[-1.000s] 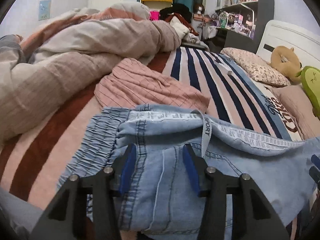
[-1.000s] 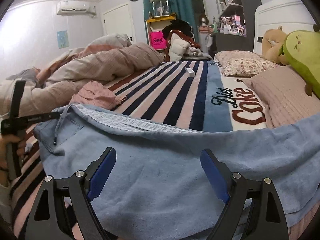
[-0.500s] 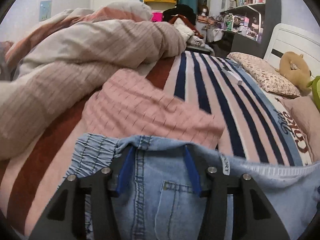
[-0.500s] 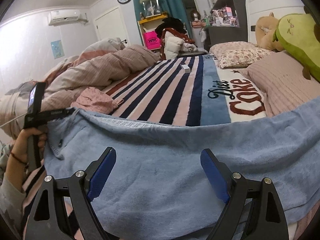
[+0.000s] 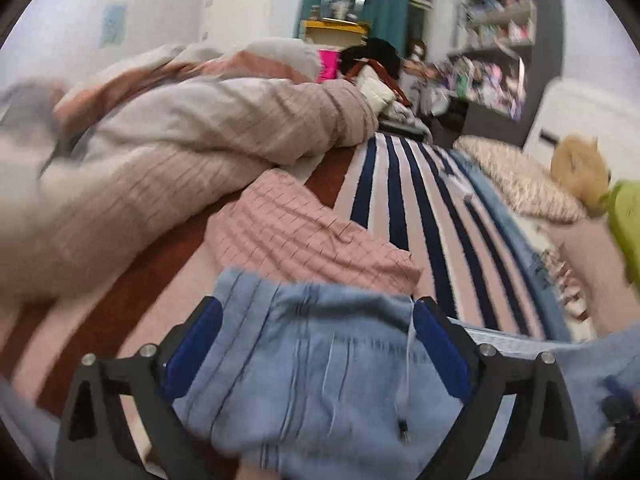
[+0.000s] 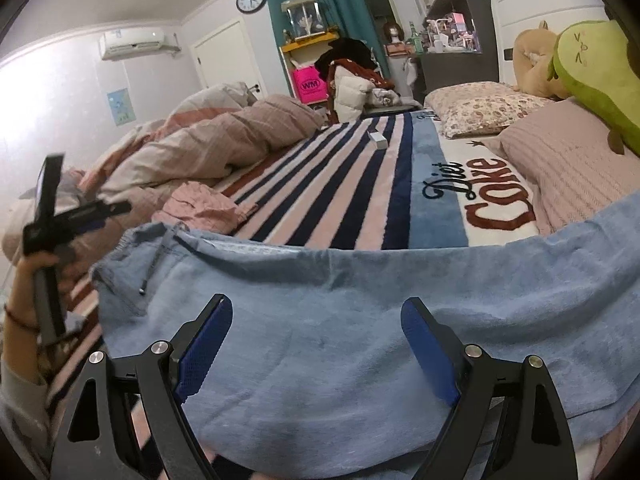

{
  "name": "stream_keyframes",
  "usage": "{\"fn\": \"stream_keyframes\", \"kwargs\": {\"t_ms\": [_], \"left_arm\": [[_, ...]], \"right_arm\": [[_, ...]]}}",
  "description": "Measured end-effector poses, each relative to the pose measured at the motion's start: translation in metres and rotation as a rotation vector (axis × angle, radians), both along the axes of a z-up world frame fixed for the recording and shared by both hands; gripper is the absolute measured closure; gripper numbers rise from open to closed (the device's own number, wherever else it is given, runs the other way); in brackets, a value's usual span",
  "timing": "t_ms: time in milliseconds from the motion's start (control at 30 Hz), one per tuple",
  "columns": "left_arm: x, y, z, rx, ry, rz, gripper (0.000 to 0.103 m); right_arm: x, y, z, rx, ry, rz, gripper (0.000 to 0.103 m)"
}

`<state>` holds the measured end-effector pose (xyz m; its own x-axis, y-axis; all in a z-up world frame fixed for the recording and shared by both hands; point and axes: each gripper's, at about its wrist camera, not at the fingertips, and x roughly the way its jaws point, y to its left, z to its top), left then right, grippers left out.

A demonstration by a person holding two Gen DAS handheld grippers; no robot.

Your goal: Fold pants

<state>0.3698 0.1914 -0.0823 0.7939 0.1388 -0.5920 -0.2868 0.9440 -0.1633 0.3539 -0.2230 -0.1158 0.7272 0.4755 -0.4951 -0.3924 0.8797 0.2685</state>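
Light blue denim pants point(image 6: 340, 320) lie spread across the striped bed blanket point(image 6: 352, 184), waistband to the left, legs running right. In the left wrist view the elastic waistband end point(image 5: 312, 352) lies flat between the fingers, with a drawstring point(image 5: 406, 396) on it. My left gripper point(image 5: 316, 344) is open over the waistband. It also shows in the right wrist view point(image 6: 52, 220), held in a hand just left of the pants. My right gripper point(image 6: 316, 336) is open above the middle of the pants, holding nothing.
A pink checked garment point(image 5: 304, 236) lies just beyond the waistband. A bunched beige duvet point(image 5: 180, 148) fills the left of the bed. Pillows point(image 6: 480, 108) and plush toys point(image 6: 592, 64) sit at the right. A small white box point(image 6: 378, 140) rests on the blanket.
My left gripper has opened and let go of the waistband, which now lies flat on the bed. The right gripper has stayed open over the pants.
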Motion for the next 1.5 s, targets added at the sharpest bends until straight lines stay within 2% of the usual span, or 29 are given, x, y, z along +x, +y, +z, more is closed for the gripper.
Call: {"fn": "stream_keyframes", "kwargs": {"t_ms": [67,167,300,367,467,533,600,633,667,700,767,867,967,1067,1133,1200,1333,1500], "left_arm": [[-0.022,0.010,-0.006,-0.088,-0.007,0.038,0.008],[-0.040,0.022,-0.031,-0.203,0.017,0.088,0.008],[-0.044,0.038,-0.076,-0.386,0.054,0.134,0.008],[-0.037,0.043,-0.090,-0.441,0.047,0.124,0.008],[-0.027,0.045,-0.096,-0.418,0.023,0.134,0.009],[-0.024,0.046,-0.097,-0.412,0.009,0.139,0.018],[-0.025,0.046,-0.095,-0.376,-0.010,0.147,0.048],[-0.026,0.047,-0.092,-0.363,-0.022,0.150,0.059],[-0.028,0.050,-0.086,-0.345,-0.042,0.151,0.078],[-0.029,0.050,-0.081,-0.339,-0.061,0.142,0.081],[-0.034,0.048,-0.065,-0.308,-0.109,0.138,0.084],[-0.040,0.041,-0.038,-0.216,-0.171,0.149,0.085],[-0.053,0.053,-0.016,-0.202,-0.215,0.199,0.085],[-0.079,0.071,0.004,-0.121,-0.242,0.338,0.086],[-0.091,0.089,0.009,-0.131,-0.232,0.410,0.086],[-0.089,0.093,0.006,-0.147,-0.203,0.388,0.086],[-0.081,0.079,0.009,-0.109,-0.210,0.356,0.086],[-0.074,0.031,0.040,-0.038,-0.285,0.186,0.086]], "right_arm": [[-0.002,0.000,0.002,0.009,-0.007,0.002,0.019],[-0.002,0.001,0.002,0.007,-0.007,0.002,0.019],[-0.002,0.002,0.003,0.010,-0.003,0.010,0.019],[-0.002,0.002,0.002,0.004,-0.002,0.007,0.019],[0.000,0.003,0.000,0.005,0.008,0.009,0.019],[0.000,0.003,-0.002,0.009,0.016,0.013,0.019],[0.000,0.003,-0.002,0.016,0.019,0.016,0.019],[0.000,0.003,-0.002,0.018,0.018,0.016,0.019],[-0.001,0.002,-0.001,0.022,0.014,0.014,0.019],[-0.001,0.002,0.000,0.023,0.012,0.011,0.019],[-0.002,0.000,0.001,0.035,0.008,0.011,0.019],[-0.002,-0.001,0.002,0.043,0.003,0.010,0.019],[-0.001,-0.001,0.002,0.061,0.011,0.025,0.019],[-0.001,0.001,0.002,0.070,0.014,0.039,0.019],[-0.002,0.003,0.002,0.069,0.013,0.044,0.019],[-0.001,0.003,0.002,0.071,0.014,0.042,0.019],[0.001,0.002,0.000,0.074,0.023,0.039,0.019],[0.002,-0.002,0.000,0.080,0.024,0.029,0.019]]}}
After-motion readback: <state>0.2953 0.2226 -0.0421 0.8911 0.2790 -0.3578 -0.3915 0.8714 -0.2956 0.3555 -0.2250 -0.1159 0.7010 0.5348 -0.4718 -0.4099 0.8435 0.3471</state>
